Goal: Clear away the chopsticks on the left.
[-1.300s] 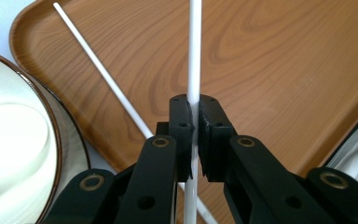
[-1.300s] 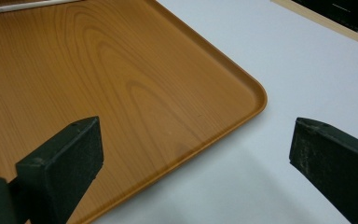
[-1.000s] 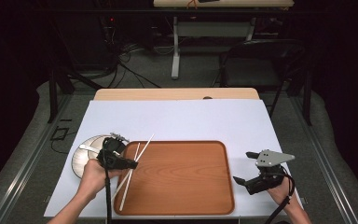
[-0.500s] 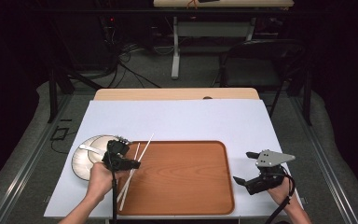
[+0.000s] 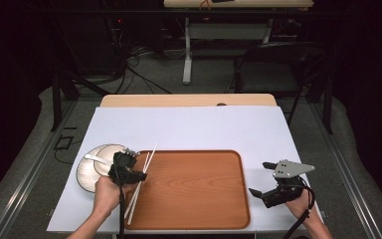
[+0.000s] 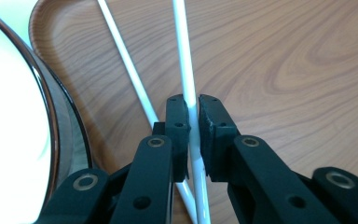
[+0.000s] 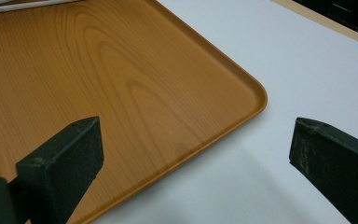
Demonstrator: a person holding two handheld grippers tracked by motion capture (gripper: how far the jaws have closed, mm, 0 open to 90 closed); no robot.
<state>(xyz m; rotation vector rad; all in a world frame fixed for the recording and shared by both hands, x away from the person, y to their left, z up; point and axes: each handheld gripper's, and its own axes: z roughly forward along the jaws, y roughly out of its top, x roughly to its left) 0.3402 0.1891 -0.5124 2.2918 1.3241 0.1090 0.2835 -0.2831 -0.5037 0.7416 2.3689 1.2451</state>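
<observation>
Two white chopsticks [image 5: 140, 180] lie crossed over the left rim of the wooden tray [image 5: 194, 191]. My left gripper [image 5: 142, 175] is over them at that rim. In the left gripper view its pads [image 6: 179, 119] pinch one chopstick [image 6: 182, 46], and the other chopstick [image 6: 126, 65] runs off to the left beneath. The left gripper's [image 6: 193, 105] jaws have just been opening a little, with the chopstick still between them. My right gripper [image 5: 259, 178] stands open right of the tray over the white table cover, nothing between its jaws [image 7: 193, 140].
A stack of round plates [image 5: 87, 174] with a white spoon [image 5: 97, 159] on top sits left of the tray; its rim [image 6: 51, 121] lies close to my left jaws. The tray's corner [image 7: 256, 100] is in front of my right gripper. A chair [image 5: 278, 69] stands beyond the table.
The left forearm has swung slightly to the right while the gripper stayed at the tray's left rim on the chopsticks. The right gripper has not moved.
</observation>
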